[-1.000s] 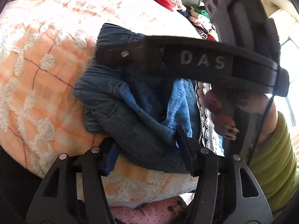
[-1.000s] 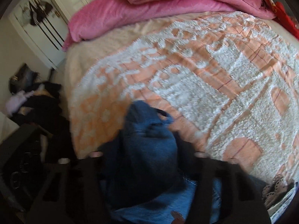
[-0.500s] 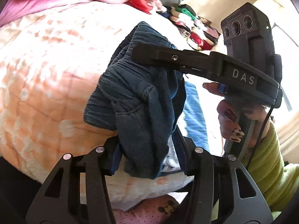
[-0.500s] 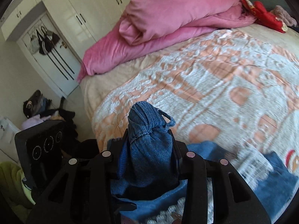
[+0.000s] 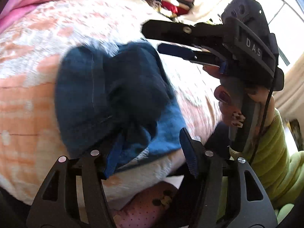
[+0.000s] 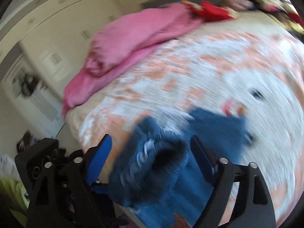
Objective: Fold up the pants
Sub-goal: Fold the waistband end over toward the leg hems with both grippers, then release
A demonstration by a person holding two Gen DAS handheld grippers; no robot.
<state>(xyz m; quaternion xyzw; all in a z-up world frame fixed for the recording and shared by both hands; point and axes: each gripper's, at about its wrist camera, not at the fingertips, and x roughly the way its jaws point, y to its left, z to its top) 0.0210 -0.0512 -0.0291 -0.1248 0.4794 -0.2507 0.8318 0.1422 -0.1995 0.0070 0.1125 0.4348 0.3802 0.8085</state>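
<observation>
The blue denim pants (image 5: 106, 95) lie bunched on the orange-and-white bedspread (image 5: 28, 98) near the bed's front edge. My left gripper (image 5: 150, 153) is opening. Its left pad still touches the cloth, and its right pad stands clear of it. In the left wrist view my right gripper (image 5: 152, 39) hovers just beyond the bundle, its fingers apart with nothing between them. In the blurred right wrist view the right gripper (image 6: 151, 152) is opening wide; a hump of the pants (image 6: 152, 163) sits between the pads without being pressed.
A pink duvet (image 6: 133, 38) lies at the bed's far end beside a pile of coloured clothes (image 5: 167, 0). A hand in a green sleeve (image 5: 271, 152) holds the right tool. Wardrobe doors (image 6: 47, 60) stand left of the bed. A bright window (image 5: 275, 9) is at right.
Both grippers were shut on the pants and carrying them. Now both have spread their jaws and the pants rest on the bedspread. The right gripper has drawn back from the bundle.
</observation>
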